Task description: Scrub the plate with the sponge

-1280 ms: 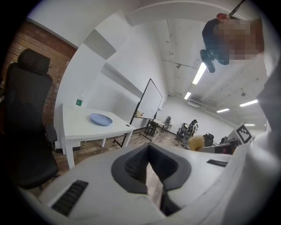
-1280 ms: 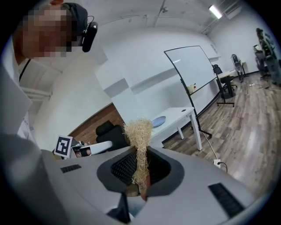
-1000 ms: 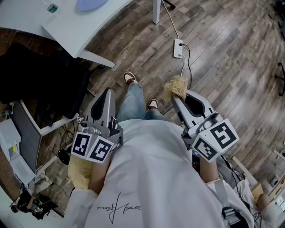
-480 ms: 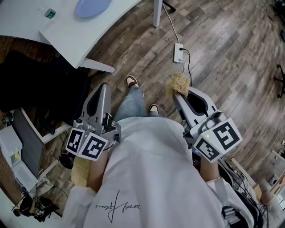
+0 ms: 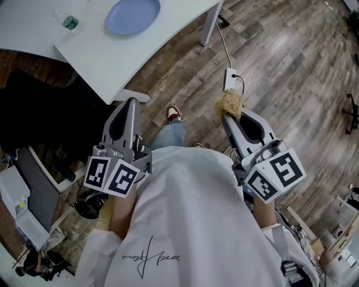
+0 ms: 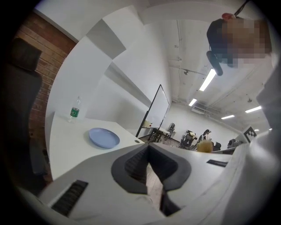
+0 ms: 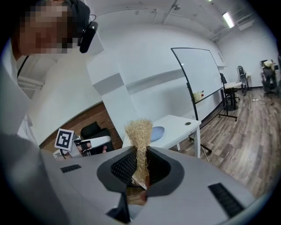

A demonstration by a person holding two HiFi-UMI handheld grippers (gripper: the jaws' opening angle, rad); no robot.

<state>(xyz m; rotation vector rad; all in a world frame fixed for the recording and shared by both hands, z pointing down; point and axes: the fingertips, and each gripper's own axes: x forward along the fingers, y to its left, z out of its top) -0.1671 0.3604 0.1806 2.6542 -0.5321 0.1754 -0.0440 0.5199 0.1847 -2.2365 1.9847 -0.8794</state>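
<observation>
- The right gripper (image 5: 228, 116) is pinching the sponge (image 7: 139, 131); its two jaws press on the sponge from both sides.
- The sponge is yellow and scratchy, like a bunch of straw; its fluffy top sticks out past the jaw tips.
- The left gripper (image 6: 148, 147) holds nothing; its jaws are pressed together at the tips; behind the tips there is a thin gap.
- The plate (image 5: 133, 15) is blue and round; it lies flat on the white table (image 5: 101, 53), near the table's front edge.
- The plate is well apart from both grippers; it is out in front of them; the left gripper points more toward it than the right one does.
- A bottle (image 5: 66, 21) with a green label is on the table too; it is near the plate, on the plate's left in the head view.
- The person wears a white shirt (image 5: 190, 224) and stands on a brown wooden floor (image 5: 280, 67); one shoe (image 5: 174, 114) shows between the two grippers in the head view.
- A white power strip (image 5: 230, 79) lies on the floor with a cord running from it; in the head view it is just past the sponge.
- A big whiteboard (image 7: 197, 72) on a stand is behind the table in the right gripper view.
</observation>
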